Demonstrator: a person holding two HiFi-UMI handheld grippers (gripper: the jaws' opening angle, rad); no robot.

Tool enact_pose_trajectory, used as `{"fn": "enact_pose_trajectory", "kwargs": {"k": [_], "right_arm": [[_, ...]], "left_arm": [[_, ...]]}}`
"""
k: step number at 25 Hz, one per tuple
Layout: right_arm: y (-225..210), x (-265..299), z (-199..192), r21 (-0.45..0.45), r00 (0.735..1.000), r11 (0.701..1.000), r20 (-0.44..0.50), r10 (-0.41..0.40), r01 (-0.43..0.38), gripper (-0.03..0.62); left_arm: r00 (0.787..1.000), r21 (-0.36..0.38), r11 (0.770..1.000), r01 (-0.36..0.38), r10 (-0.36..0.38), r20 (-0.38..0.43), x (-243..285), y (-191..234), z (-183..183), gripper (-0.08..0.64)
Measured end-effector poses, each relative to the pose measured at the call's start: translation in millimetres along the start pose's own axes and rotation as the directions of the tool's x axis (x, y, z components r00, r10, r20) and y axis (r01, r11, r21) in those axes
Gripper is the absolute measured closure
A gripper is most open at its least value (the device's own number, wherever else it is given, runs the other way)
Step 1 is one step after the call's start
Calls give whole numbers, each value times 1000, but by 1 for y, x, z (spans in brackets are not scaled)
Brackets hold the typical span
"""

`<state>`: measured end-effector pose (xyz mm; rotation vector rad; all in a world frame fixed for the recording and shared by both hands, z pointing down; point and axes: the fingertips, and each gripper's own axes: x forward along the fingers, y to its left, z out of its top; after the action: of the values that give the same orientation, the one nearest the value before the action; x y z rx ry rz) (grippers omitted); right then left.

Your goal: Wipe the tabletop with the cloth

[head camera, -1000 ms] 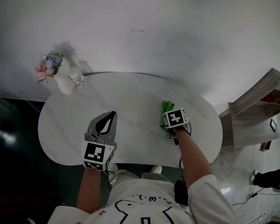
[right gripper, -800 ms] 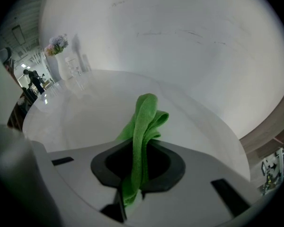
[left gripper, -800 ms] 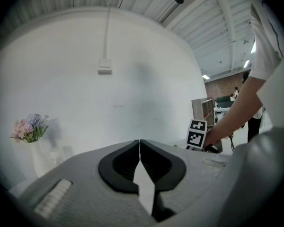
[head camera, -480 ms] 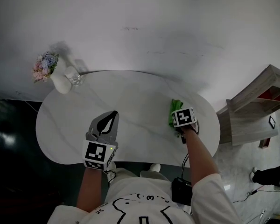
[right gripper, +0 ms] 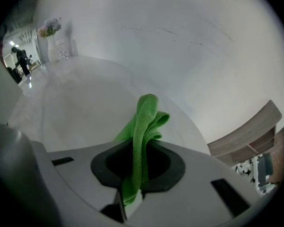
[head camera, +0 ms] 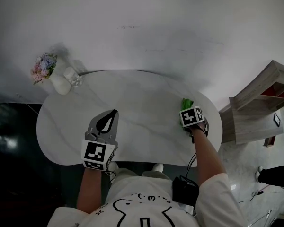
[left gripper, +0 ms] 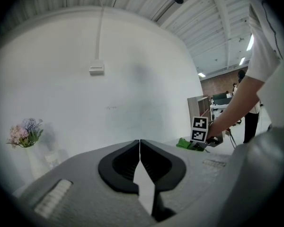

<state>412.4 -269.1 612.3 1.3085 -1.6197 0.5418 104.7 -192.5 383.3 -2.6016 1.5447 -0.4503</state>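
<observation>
Two grippers are over the white oval tabletop [head camera: 142,103]. The right gripper [right gripper: 141,148] has its jaws clamped on the folded green cloth [right gripper: 146,119], which is at the table's right edge. The left gripper [left gripper: 140,142], at the near left, has its jaws pressed together with nothing between them. A vase of flowers [head camera: 60,84] stands at the far left

Far left on the table [head camera: 137,108] stand a vase [head camera: 61,85] and, just beside it, a glass [head camera: 75,77]; the cloth [head camera: 187,102] lies at the right end, with shelving [head camera: 260,98] beyond.
</observation>
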Motion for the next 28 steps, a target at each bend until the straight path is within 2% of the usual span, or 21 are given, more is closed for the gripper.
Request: {"fn": "enact_pose_trajectory", "kwargs": {"k": [8, 19, 28], "right_arm": [[-46, -5, -29, 26, 995, 996, -37, -88, 89, 543], [-82, -6, -51, -9, 985, 987, -54, -162, 161, 543], [-120, -7, -68, -34, 964, 967, -86, -253, 251, 545]], "left_arm": [[1000, 9, 1000, 17, -17, -2, 5, -15, 4, 541], [999, 15, 999, 33, -32, -14, 7, -34, 4, 541], [998, 17, 999, 39, -38, -54, 11, -46, 0, 541]]}}
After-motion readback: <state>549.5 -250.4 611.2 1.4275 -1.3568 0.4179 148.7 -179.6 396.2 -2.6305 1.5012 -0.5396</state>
